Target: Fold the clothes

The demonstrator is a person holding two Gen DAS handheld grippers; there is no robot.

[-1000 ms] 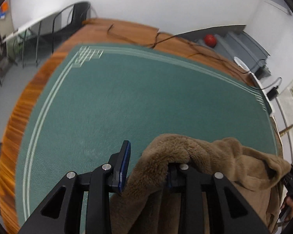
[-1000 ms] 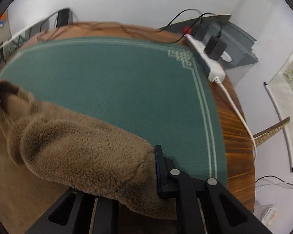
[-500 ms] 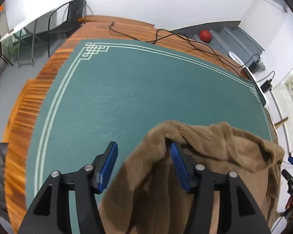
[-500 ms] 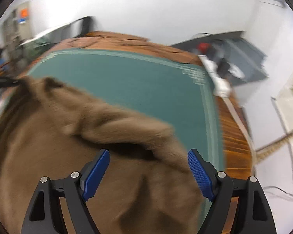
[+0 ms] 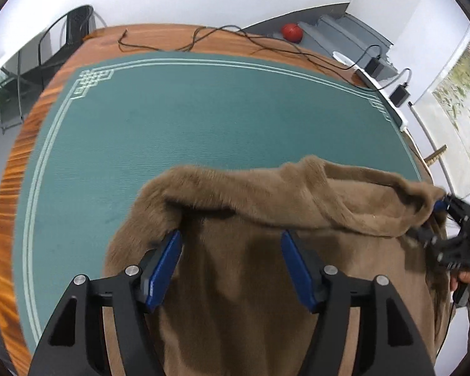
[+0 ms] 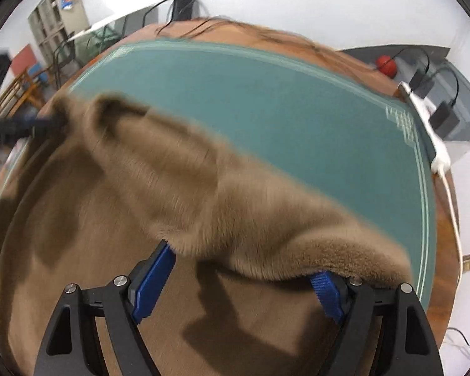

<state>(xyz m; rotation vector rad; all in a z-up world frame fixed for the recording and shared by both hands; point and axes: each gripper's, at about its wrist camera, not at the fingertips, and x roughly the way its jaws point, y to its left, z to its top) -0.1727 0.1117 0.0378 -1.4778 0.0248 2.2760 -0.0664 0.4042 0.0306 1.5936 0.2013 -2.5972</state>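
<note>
Fluffy brown fleece garment (image 5: 266,275) lies bunched on my green-matted desk (image 5: 203,125), with both my left tool (image 5: 232,261) and right tool (image 6: 238,277) spread wide, gripping nothing.

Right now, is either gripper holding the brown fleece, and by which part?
Neither. The left gripper and the right gripper both stand open, blue pads spread wide apart over the brown fleece garment; its folded edge lies loose on the green mat.

The light is bright and even from above. The gripper fingers (image 6: 153,277) throw dark shadows on the brown garment (image 6: 109,219). The right view is blurred at 9 o'clock; fisheye edges bend strongly
</note>
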